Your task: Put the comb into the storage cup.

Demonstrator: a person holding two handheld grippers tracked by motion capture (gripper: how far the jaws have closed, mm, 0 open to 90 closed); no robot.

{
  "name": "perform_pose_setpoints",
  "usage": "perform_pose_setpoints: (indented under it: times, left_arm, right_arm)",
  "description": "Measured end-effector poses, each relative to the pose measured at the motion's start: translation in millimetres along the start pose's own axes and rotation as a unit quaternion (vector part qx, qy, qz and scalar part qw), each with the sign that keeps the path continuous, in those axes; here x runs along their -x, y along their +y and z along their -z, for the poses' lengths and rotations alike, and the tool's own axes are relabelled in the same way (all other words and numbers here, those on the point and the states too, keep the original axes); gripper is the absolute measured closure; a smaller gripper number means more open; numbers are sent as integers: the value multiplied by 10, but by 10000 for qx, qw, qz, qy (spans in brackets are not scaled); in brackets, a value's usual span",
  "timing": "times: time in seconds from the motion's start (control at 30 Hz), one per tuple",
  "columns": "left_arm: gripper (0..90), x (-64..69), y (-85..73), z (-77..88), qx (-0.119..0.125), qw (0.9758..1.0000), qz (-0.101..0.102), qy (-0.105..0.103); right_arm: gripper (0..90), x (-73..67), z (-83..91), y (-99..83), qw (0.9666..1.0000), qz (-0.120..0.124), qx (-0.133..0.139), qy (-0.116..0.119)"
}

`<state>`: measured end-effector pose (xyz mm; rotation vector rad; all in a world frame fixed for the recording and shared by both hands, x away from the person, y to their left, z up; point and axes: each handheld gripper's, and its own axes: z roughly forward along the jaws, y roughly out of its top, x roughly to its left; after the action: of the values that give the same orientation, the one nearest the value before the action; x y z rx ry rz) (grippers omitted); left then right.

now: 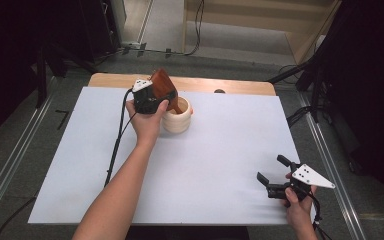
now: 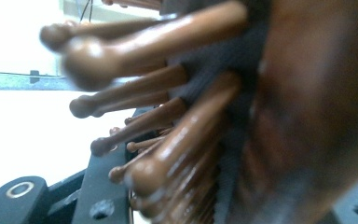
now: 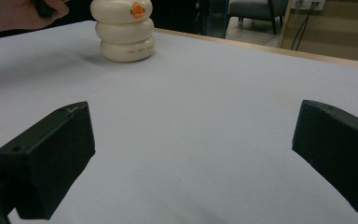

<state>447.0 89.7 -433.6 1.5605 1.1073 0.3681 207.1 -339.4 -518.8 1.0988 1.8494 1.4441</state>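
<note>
A brown wooden hairbrush tilts over a cream ribbed holder at the back of the table, its handle reaching down into the holder's mouth. My left gripper is shut on the brush. In the left gripper view the brush is very close and blurred, with its ball-tipped bristles pointing left. My right gripper rests low at the table's front right, open and holding nothing. From the right gripper the holder stands far off, with an orange mark near its top.
A white sheet covers the table, with a wooden edge showing at the back. A small dark knob sits at that edge. Cables and dark stands surround the table on the floor.
</note>
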Motion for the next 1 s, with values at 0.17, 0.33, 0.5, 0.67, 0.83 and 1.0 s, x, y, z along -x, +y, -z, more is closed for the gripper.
perform_pose_setpoints:
  times: [0.17, 0.33, 0.5, 0.67, 0.83, 1.0]
  left_arm:
    - [463, -63, 7, 11, -54, 9999, 97, 39]
    - [419, -97, 20, 37, -83, 10000, 36, 40]
    - [311, -137, 14, 33, -174, 9998, 16, 94]
    - [218, -148, -12, 15, -303, 9995, -44, 76]
    - [93, -147, 0, 39, -255, 9996, -59, -82]
    - [8, -151, -4, 71, -304, 9993, -135, -145]
  right_arm:
    - [0, -2, -1, -1, 10000, 3, 5, 2]
    - [0, -5, -3, -1, 10000, 12, -8, 0]
    - [0, -6, -3, 0, 10000, 8, -13, -14]
    - [0, -5, -4, 0, 10000, 6, -16, -15]
    - [0, -4, -5, 0, 10000, -2, -10, -13]
    - [0, -7, -5, 0, 10000, 14, -22, -19]
